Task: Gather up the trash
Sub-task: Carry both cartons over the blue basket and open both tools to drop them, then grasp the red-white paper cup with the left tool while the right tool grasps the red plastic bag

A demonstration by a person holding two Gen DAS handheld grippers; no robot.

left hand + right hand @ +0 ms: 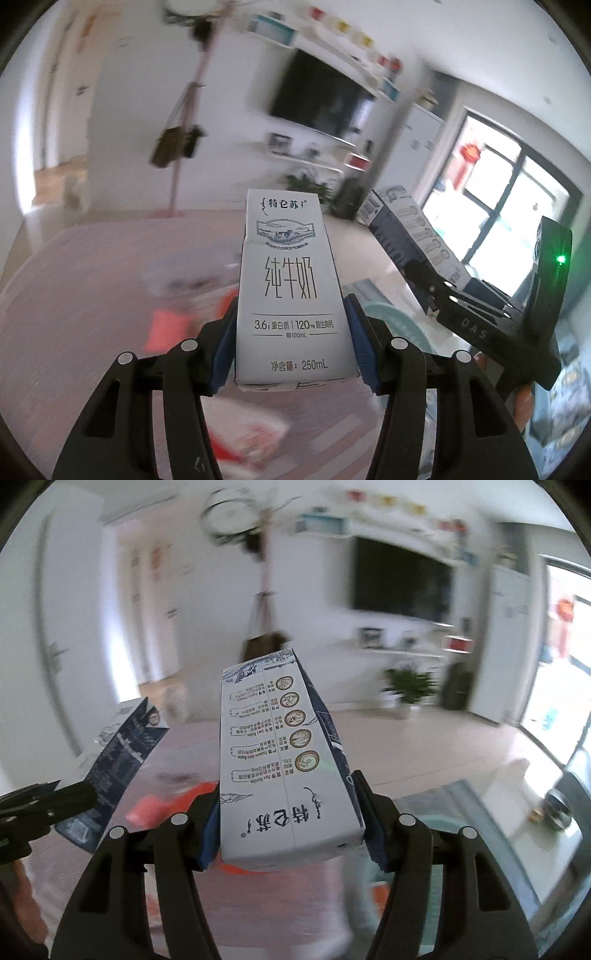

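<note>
You hold two cartons: your left gripper [291,354] clamps one carton [291,288], your right gripper [288,834] clamps the second [280,768]. Blurred red scraps [166,328], perhaps wrappers, lie at nine o'clock on the table [74,295].

Left hand-held gripper [291,354]: raised above counter, pointing forward, blue pads [364,350] clamped on both sides of milk carton [291,295], carton upright. Right hand-held gripper [286,827]: raised too, pads pressed on second milk carton [280,771], tilted forward. In left view, right hand-held gripper sits to right, near.
</note>
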